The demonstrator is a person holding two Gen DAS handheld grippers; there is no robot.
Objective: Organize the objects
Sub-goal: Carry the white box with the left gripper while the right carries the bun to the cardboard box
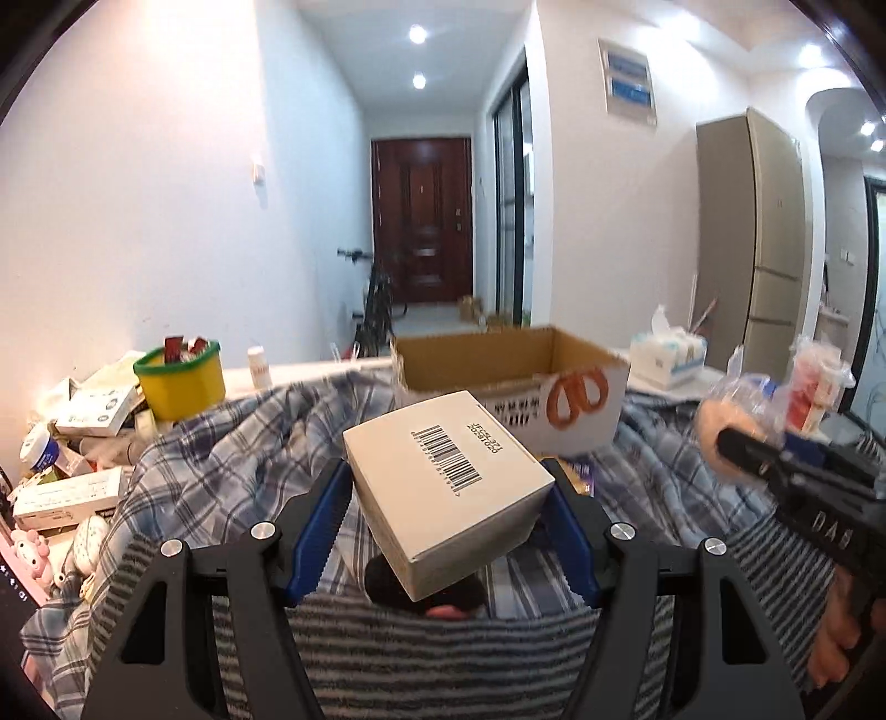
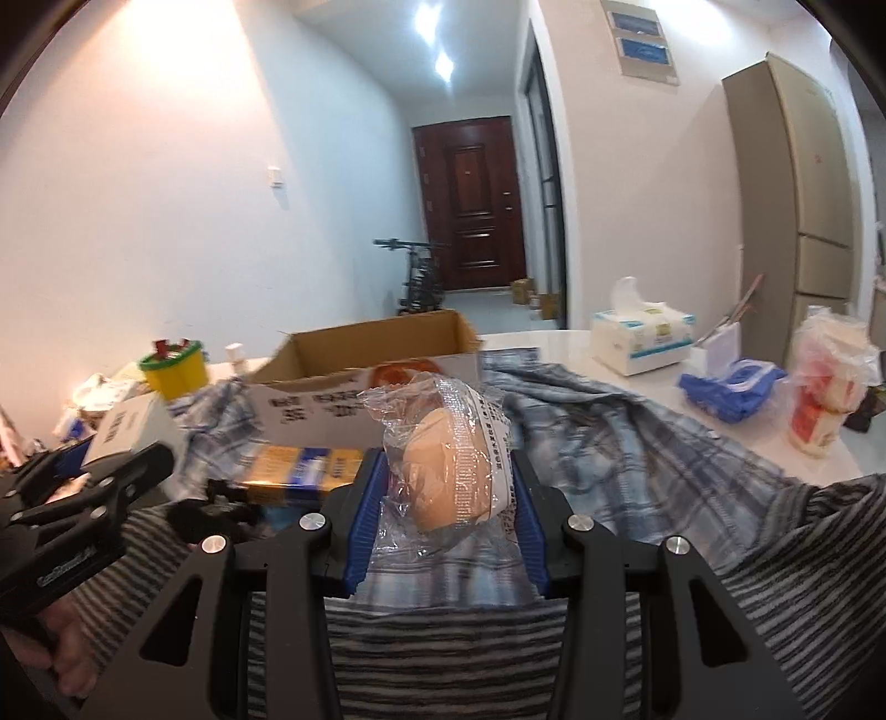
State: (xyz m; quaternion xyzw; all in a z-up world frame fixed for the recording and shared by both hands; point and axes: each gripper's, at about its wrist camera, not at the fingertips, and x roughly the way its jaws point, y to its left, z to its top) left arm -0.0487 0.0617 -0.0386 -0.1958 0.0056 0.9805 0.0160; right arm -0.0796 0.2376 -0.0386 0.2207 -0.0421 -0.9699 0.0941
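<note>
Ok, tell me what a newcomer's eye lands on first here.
First the white barcoded box, tilted and clamped in the left gripper above the plaid cloth. Then the plastic-wrapped bun, held in the right gripper. Behind both stands the open cardboard box with the orange print.

Both views are bright, lit by recessed ceiling lights [image 1: 418,34] at upper centre that blow out to white glare. A warm glow spreads over the upper-left wall in the right wrist view. Fisheye bending curves the walls, and black vignette fills the corners. The cardboard box [image 2: 365,354] and yellow tub [image 2: 176,368] look smeared by motion blur there; the barcode box [image 1: 448,493] reads sharp.
</note>
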